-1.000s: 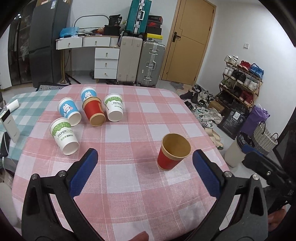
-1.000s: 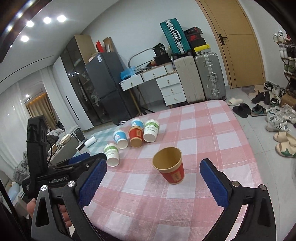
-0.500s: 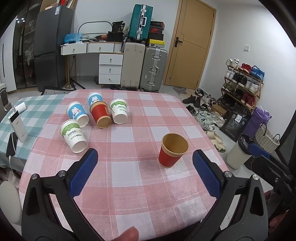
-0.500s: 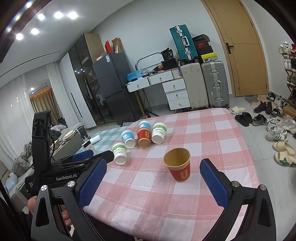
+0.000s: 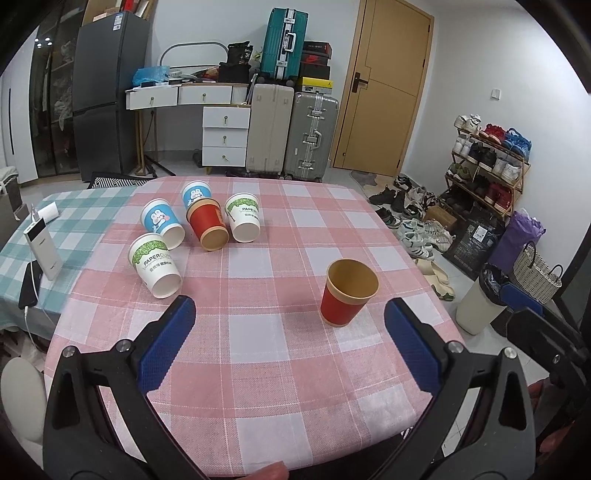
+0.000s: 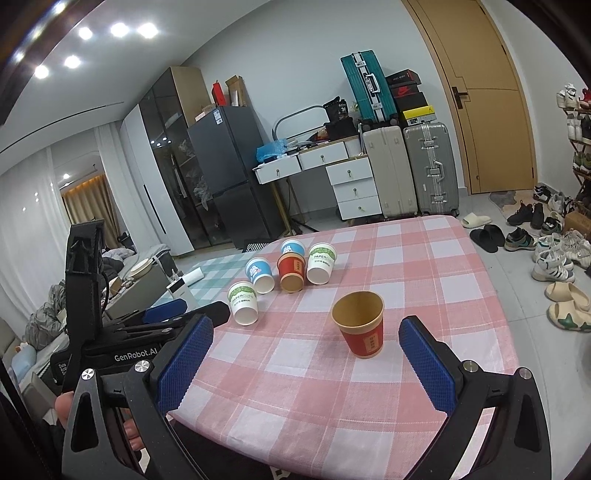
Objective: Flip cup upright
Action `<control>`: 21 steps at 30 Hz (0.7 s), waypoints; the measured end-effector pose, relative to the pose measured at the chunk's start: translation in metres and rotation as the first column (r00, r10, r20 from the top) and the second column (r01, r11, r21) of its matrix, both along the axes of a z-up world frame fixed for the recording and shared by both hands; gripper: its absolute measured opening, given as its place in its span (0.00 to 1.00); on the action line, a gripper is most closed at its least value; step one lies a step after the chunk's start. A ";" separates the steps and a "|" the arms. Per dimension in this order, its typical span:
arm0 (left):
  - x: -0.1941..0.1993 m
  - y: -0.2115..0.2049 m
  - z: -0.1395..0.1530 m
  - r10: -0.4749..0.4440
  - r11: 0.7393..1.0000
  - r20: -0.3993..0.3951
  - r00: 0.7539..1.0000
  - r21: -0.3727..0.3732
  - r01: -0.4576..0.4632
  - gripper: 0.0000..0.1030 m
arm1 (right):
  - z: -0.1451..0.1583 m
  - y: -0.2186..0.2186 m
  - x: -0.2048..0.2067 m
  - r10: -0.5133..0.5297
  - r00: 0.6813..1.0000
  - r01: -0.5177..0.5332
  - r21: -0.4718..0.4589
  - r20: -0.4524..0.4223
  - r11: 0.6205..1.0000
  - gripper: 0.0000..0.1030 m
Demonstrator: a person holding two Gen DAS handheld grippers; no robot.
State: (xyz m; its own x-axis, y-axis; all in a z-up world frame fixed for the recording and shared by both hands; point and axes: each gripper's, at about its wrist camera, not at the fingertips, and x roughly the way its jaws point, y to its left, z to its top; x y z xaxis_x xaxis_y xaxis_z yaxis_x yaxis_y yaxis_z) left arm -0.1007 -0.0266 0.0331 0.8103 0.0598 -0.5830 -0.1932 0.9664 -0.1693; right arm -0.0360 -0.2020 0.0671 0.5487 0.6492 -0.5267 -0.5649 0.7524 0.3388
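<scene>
Red cup [image 5: 348,293] upright on table [image 5: 280,362], five more lying down: two white, two blue, one red. Left gripper [image 5: 290,332], right gripper [image 6: 306,356] both wide apart, empty. Rear blue cup [image 5: 195,192] half hidden.

A dark fridge [image 5: 107,92] stands at the upper left, white drawers [image 5: 225,136] beside it. Upper centre hold beige and silver suitcases [image 5: 291,133] under a teal one [image 5: 282,44]. A shoe rack [image 5: 487,162] fills the right edge.

Even ceiling spotlights [image 6: 110,33], sharp, fisheye-warped edges.
</scene>
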 end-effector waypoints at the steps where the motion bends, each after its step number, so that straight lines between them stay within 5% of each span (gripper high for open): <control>1: -0.001 0.000 0.000 0.000 1.000 0.000 1.000 0.001 0.000 0.99 | 0.000 0.000 0.000 -0.001 1.000 0.001 -0.001 0.001 1.000 1.00; 21: -0.005 -0.003 0.006 -0.007 1.000 0.014 1.000 0.016 0.006 0.99 | -0.003 -0.006 0.000 0.001 1.000 -0.001 0.015 -0.028 1.000 1.00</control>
